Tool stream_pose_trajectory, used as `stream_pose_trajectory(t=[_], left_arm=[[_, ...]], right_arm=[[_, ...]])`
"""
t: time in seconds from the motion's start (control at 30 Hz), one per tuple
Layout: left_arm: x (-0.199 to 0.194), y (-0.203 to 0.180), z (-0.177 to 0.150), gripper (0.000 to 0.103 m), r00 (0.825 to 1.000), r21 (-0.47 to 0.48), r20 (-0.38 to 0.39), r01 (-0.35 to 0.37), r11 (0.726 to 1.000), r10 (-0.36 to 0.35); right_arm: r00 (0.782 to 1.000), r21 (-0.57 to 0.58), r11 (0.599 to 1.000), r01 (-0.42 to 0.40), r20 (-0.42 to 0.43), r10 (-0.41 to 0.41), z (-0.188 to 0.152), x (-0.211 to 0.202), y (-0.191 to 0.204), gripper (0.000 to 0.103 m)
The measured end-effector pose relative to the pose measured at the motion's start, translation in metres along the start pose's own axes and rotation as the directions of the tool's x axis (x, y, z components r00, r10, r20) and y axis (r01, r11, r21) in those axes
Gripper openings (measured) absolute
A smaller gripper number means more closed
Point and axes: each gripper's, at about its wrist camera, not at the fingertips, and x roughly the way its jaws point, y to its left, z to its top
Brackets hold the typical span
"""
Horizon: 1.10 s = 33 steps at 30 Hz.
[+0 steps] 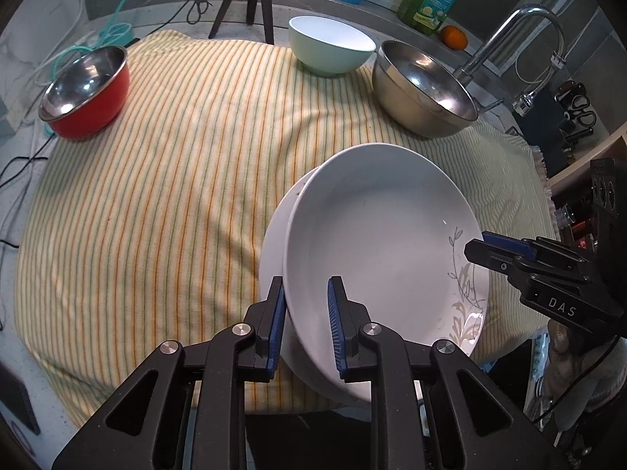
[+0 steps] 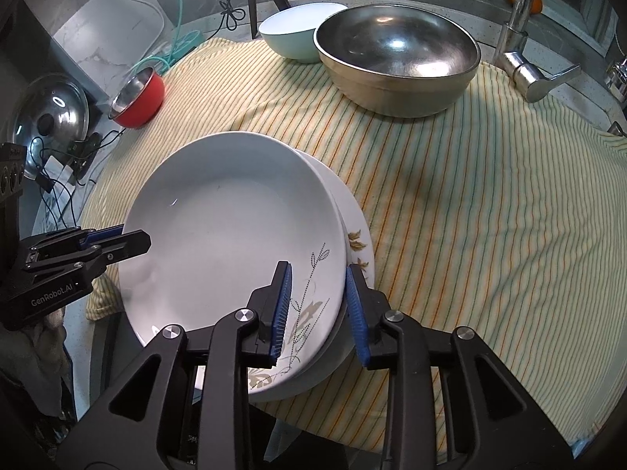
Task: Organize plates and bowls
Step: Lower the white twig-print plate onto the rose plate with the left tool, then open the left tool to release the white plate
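Cloth with thin yellow and green stripes point(image 1: 176, 196) covers the counter, and all the dishes sit on it. The big round silver metal bowl point(image 2: 397, 58) stands at the back, near the shiny tap point(image 1: 521, 39). The deep white plate with a grey leaf drawing point(image 1: 376, 243) lies at the front edge of the cloth. It rests on top of a flatter white plate with brown leaves point(image 2: 358, 243), a bit off to one side and tilted. The pale green bowl with a white inside point(image 1: 331, 45) stands just beside the silver one. The small red bowl with a shiny metal inside point(image 1: 88, 90) sits alone at the far left corner.

The left gripper point(image 1: 303, 329) has its blue pads a little apart on both sides of the deep plate's rim. The right gripper point(image 2: 319, 309) does the same on the other side, and its pads are not pressing the rim.
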Motion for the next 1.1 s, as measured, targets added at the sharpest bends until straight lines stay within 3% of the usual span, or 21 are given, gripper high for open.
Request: stream_pose_trajectory(t=[0.17, 0.27, 0.37, 0.43, 0.5, 0.67, 0.77, 1.1], left_arm=[[0.000, -0.004, 0.001, 0.025, 1.000, 0.010, -0.004, 0.000, 1.000, 0.000], [-0.001, -0.001, 0.001, 0.025, 1.000, 0.003, -0.002, 0.010, 1.000, -0.010], [-0.006, 0.000, 0.003, 0.031, 1.000, 0.000, 0.011, 0.009, 1.000, -0.009], [-0.010, 0.003, 0.004, 0.037, 1.000, -0.006, 0.024, 0.010, 1.000, -0.010], [-0.014, 0.007, 0.006, 0.051, 0.999, -0.020, 0.036, 0.004, 1.000, -0.003], [-0.022, 0.014, 0.009, 0.063, 0.998, -0.048, 0.059, 0.004, 0.999, -0.001], [-0.026, 0.020, 0.011, 0.063, 0.997, -0.073, 0.075, 0.006, 0.997, -0.001], [-0.044, 0.033, 0.030, 0.063, 0.991, -0.091, 0.134, 0.012, 0.996, 0.001]], right_arm=[[1.000, 0.004, 1.000, -0.009, -0.001, 0.009, 0.001, 0.001, 0.000, 0.035], [1.000, 0.002, 1.000, 0.001, 0.009, -0.001, 0.000, -0.001, 0.000, 0.051], [1.000, 0.014, 1.000, 0.004, 0.023, -0.004, 0.000, -0.005, -0.003, 0.057], [1.000, 0.034, 0.999, -0.004, 0.031, 0.003, 0.000, -0.008, -0.008, 0.067], [0.999, 0.055, 0.998, -0.018, 0.047, 0.015, 0.000, -0.013, -0.014, 0.073], [0.995, 0.111, 0.993, -0.045, 0.095, 0.035, 0.000, -0.026, -0.028, 0.074], [0.991, 0.140, 0.989, -0.052, 0.129, 0.034, 0.001, -0.035, -0.034, 0.081], [0.982, 0.196, 0.979, -0.054, 0.187, 0.016, 0.017, -0.049, -0.051, 0.081]])
